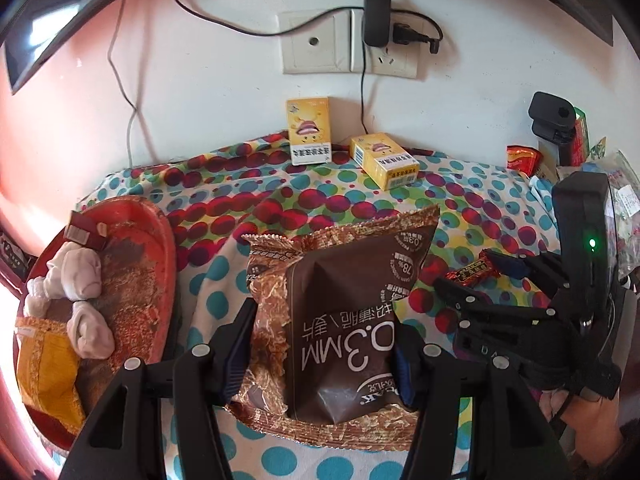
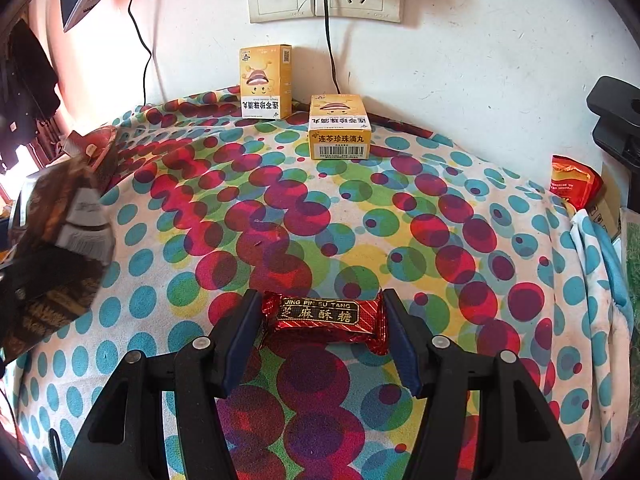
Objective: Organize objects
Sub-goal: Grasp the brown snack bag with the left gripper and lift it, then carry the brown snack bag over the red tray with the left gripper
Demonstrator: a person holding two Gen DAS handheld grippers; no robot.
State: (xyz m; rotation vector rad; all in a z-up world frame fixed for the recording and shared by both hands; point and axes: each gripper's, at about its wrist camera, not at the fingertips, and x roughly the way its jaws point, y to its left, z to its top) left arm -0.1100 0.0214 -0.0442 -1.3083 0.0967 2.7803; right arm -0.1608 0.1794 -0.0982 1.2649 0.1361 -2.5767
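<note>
My left gripper (image 1: 320,344) is shut on a brown snack bag (image 1: 340,320) marked 0.3MM and holds it over the dotted cloth. The bag also shows at the left edge of the right wrist view (image 2: 56,248). My right gripper (image 2: 322,320) is shut on a red wrapped candy (image 2: 324,316) just above the cloth. In the left wrist view the right gripper (image 1: 480,276) with the candy (image 1: 472,272) is to the right of the bag. Two yellow medicine boxes stand at the back by the wall: one upright (image 2: 265,82), one lying flat (image 2: 339,128).
A red tray (image 1: 132,280) at the left holds white wrapped sweets (image 1: 80,276), a small red packet (image 1: 86,232) and a yellow pouch (image 1: 48,368). A red packet (image 2: 572,180) and a black clamp (image 2: 612,120) are at the right edge. A wall socket with cables (image 1: 352,44) hangs above.
</note>
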